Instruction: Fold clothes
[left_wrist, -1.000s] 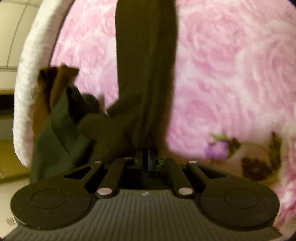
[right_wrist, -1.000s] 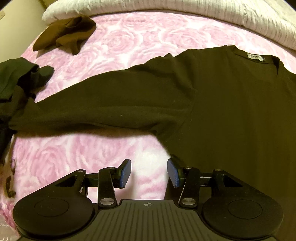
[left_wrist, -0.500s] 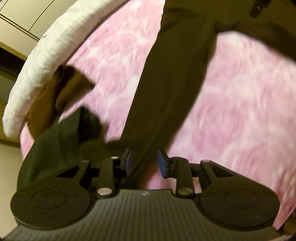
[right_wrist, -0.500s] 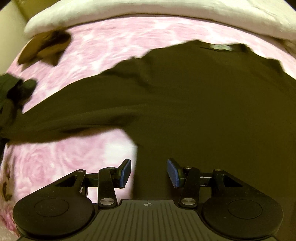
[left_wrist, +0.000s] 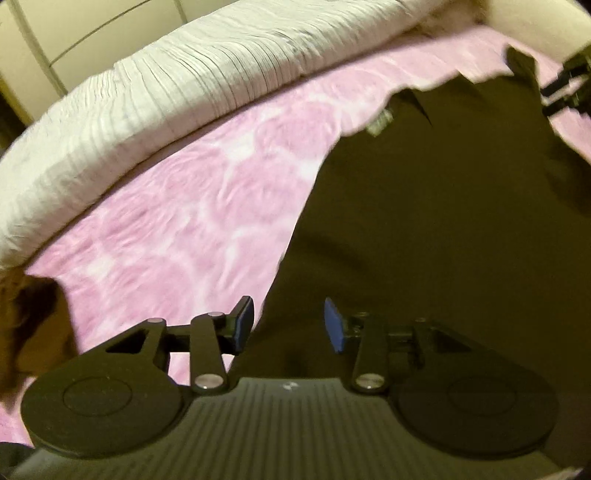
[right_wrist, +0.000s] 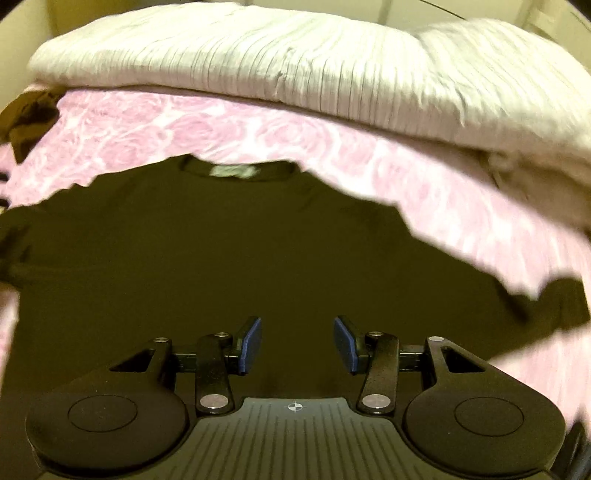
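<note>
A dark long-sleeved shirt (right_wrist: 258, 251) lies flat on the pink rose-patterned bedspread (right_wrist: 229, 133), its collar and label (right_wrist: 233, 171) at the far side. It also fills the right half of the left wrist view (left_wrist: 443, 229). My right gripper (right_wrist: 297, 344) is open and empty, low over the shirt's body. My left gripper (left_wrist: 289, 325) is open and empty over the shirt's left edge. The right gripper's fingers show at the far right of the left wrist view (left_wrist: 565, 85).
A white ribbed duvet (right_wrist: 332, 62) is piled along the far side of the bed, also in the left wrist view (left_wrist: 147, 96). A crumpled brown garment (right_wrist: 29, 114) lies at the far left, and shows in the left wrist view (left_wrist: 29, 317).
My left gripper has let go of the sleeve, opened, and swung right over the shirt's body. My right gripper stayed open and moved right to the middle of the shirt.
</note>
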